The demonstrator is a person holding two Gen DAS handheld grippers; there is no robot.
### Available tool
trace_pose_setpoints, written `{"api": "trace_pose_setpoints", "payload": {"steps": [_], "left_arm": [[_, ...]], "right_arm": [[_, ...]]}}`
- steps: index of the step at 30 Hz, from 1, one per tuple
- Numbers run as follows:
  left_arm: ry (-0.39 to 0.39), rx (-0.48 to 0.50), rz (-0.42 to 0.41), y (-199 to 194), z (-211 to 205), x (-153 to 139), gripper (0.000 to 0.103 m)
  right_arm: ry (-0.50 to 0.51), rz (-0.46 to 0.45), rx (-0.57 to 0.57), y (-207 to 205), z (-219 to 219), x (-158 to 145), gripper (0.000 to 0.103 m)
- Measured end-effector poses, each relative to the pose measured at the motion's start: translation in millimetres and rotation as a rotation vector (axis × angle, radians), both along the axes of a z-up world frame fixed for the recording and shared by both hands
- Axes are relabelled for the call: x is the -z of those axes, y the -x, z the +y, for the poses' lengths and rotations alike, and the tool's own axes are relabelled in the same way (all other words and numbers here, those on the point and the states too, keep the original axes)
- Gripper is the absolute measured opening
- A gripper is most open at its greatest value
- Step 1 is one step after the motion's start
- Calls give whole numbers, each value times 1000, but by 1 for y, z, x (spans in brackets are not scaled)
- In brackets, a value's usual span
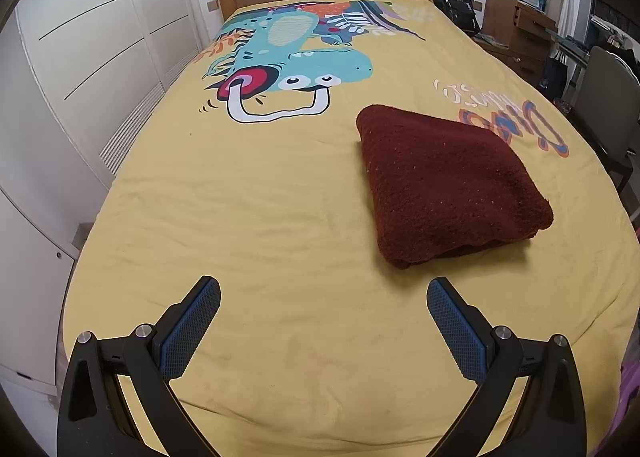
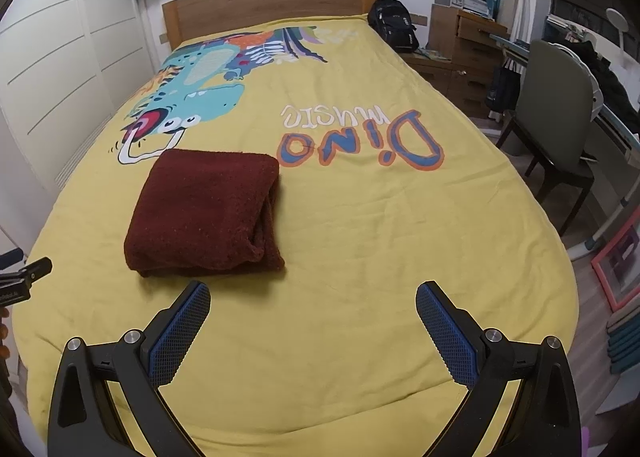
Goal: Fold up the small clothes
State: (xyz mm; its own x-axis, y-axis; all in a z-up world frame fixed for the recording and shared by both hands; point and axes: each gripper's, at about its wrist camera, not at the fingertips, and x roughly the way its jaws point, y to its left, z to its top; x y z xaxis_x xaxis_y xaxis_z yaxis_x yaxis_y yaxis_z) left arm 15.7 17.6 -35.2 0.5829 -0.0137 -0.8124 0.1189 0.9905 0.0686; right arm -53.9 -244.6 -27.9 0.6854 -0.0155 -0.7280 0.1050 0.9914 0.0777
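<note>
Far left, white wardrobe doors (image 1: 80, 57) beside a bed covered by a yellow dinosaur-print sheet (image 1: 260, 217). Near the bottom of the left wrist view, left gripper (image 1: 323, 299) hovering over bare sheet, blue pads spread wide, nothing between them. Just ahead and to its right, a dark red fleece garment (image 1: 444, 185) lying folded into a thick, roughly square bundle, clear of both tools.

In the right wrist view, right gripper (image 2: 313, 301) likewise spread wide and empty, with the garment (image 2: 204, 213) close ahead on its left side, layered open edges facing right.

Judged from this: folding looks finished, or nearly so. For a tidy result, worth checking the stacked edges on the right side line up; if a further fold is wanted, better to pinch both near corners at once, one per gripper, gripping all layers, then lift low and lay over evenly so the thick pile does not slide or spring apart.

Readable writing, upside down on the sheet to the right of the garment: "Dino" (image 2: 360, 145) in big blue-and-orange letters, with "music" (image 2: 336, 113) in white. Further right, a black backpack (image 2: 394, 27) with a small white logo, possibly a brand name, too small to read. Far right, a grey chair (image 2: 556, 105).
</note>
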Motion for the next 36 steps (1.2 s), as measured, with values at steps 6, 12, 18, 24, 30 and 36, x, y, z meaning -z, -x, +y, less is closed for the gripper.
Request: {"api": "trace_pose_setpoints", "payload": {"steps": [6, 12, 18, 24, 30, 36], "left_arm": [[10, -1, 9, -1, 2, 2, 102], [5, 0, 8, -2, 3, 2, 102], [-1, 4, 9, -1, 3, 4, 102], [-1, 2, 9, -1, 5, 3, 102], [5, -4, 7, -1, 7, 2, 102], [2, -4, 17, 0, 6, 4, 102]], "right_arm": [[5, 8, -3, 1, 0, 1, 103], [14, 16, -6, 1, 0, 2, 103], [23, 22, -10, 0, -1, 3, 103], [23, 19, -15, 1, 0, 2, 103], [27, 16, -16, 1, 1, 0, 103], [37, 10, -17, 2, 3, -1, 103]]}}
